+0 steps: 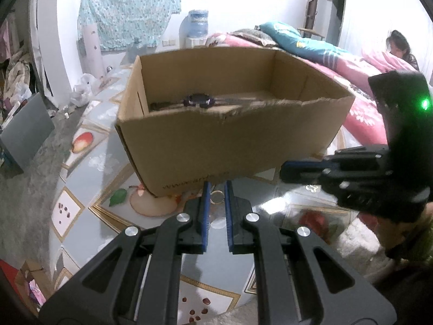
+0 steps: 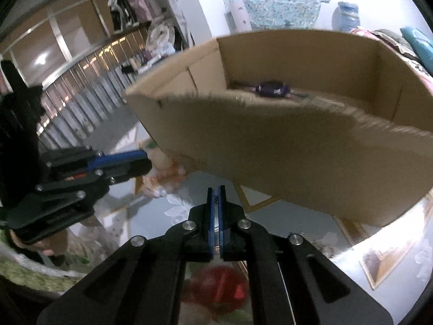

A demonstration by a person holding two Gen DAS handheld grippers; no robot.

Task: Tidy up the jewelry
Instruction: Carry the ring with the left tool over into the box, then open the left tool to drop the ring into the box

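Note:
A brown cardboard box (image 1: pixel 232 140) stands open on the fruit-print tablecloth; it also shows in the right wrist view (image 2: pixel 297 149). A dark purple watch (image 1: pixel 199 100) lies inside it, seen too in the right wrist view (image 2: pixel 272 88). A gold ring (image 1: pixel 217 197) lies on the cloth by the box's front wall, between the blue fingertips of my left gripper (image 1: pixel 217 189), whose jaws stand slightly apart around it. My right gripper (image 2: pixel 216 192) is shut on a small thin item I cannot make out. It shows in the left wrist view (image 1: pixel 286 169) at the right.
A small silver piece (image 1: pixel 311 188) lies on the cloth under the right gripper. A bed with pink and teal bedding (image 1: pixel 311 46) and a seated person (image 1: pixel 400 48) are behind. A grey panel (image 1: pixel 24 132) leans at left. My left gripper appears in the right wrist view (image 2: pixel 143 159).

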